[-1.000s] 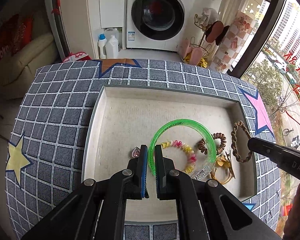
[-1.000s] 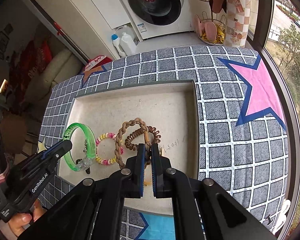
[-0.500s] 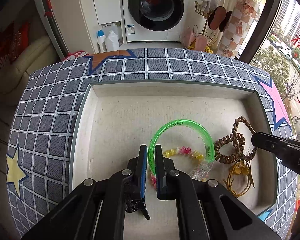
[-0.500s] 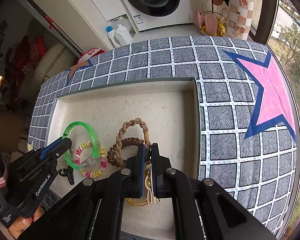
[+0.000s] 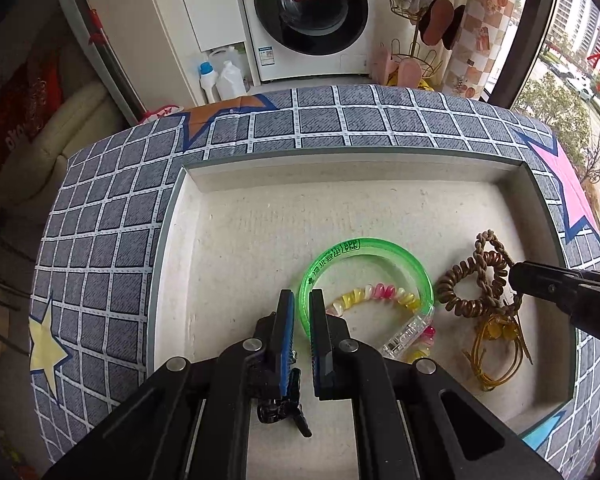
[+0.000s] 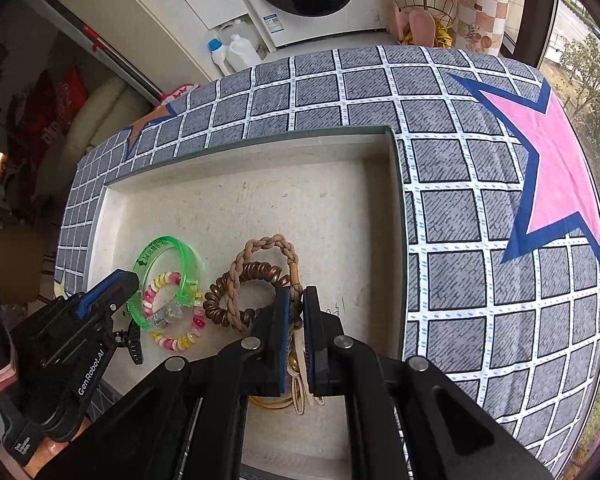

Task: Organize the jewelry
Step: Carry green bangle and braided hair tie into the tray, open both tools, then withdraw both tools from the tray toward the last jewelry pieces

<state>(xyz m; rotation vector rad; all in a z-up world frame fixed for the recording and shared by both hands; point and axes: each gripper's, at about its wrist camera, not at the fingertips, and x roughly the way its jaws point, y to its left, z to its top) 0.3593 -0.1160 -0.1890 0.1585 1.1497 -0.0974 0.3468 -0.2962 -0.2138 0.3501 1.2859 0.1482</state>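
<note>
Left tongs (image 5: 301, 304) are clamped on the green bangle (image 5: 366, 249) at frame centre; right tongs (image 6: 296, 304) are clamped on the braided cord loop (image 6: 256, 249), lower middle.

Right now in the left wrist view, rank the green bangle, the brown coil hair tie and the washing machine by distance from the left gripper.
1. Green bangle: between the left gripper fingers, inside the tray.
2. Brown coil hair tie: off to the right in the tray.
3. Washing machine: far behind the table.
</note>
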